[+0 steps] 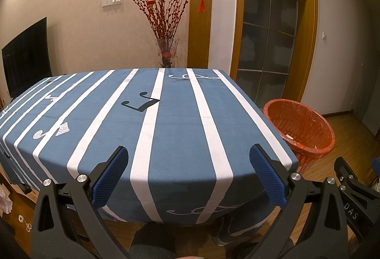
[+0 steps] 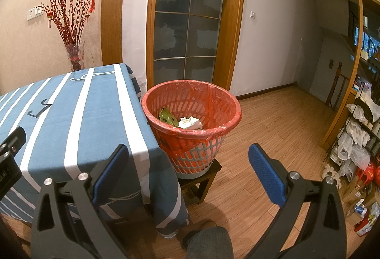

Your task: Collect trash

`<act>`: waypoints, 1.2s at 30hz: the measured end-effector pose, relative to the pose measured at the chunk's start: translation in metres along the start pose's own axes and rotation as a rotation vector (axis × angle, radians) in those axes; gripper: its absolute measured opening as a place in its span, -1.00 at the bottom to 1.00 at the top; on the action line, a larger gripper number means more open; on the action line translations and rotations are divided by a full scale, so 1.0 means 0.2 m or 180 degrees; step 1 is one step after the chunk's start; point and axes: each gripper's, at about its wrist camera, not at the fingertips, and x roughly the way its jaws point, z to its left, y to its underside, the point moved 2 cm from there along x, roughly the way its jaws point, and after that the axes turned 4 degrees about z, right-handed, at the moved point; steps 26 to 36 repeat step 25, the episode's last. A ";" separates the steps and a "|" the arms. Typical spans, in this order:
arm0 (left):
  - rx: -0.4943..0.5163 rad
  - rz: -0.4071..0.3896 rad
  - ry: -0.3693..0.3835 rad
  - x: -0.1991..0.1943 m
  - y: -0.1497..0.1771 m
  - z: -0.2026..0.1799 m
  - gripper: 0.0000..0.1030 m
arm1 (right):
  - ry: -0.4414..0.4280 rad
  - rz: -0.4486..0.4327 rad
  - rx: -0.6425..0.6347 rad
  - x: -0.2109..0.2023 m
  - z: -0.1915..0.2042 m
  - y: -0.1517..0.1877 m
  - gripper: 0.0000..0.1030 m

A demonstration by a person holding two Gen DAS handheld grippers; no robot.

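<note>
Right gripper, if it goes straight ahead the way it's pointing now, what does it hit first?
Probably the grey slatted wastebasket with the red liner, standing on a small dark stool beside the table; depth is unclear.

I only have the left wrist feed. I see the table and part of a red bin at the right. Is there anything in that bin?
Observer: Yes. The right wrist view looks into the bin; crumpled white paper lies inside.
Operator: Only paper?
Observer: No, a green wrapper lies beside it.
Operator: Is the bin on the floor?
Observer: No, it stands on a small dark wooden stool.
Operator: Right gripper holding anything?
Observer: No, the right gripper is open, empty.
</note>
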 end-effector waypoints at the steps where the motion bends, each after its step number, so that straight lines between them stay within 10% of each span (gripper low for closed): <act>1: 0.0001 0.0000 -0.0001 0.00 0.00 0.00 0.95 | 0.0000 0.0000 0.0001 0.00 0.00 0.00 0.91; 36: 0.0065 0.0015 -0.0016 0.00 0.00 0.05 0.95 | -0.0004 0.0002 -0.0004 0.00 -0.01 0.00 0.91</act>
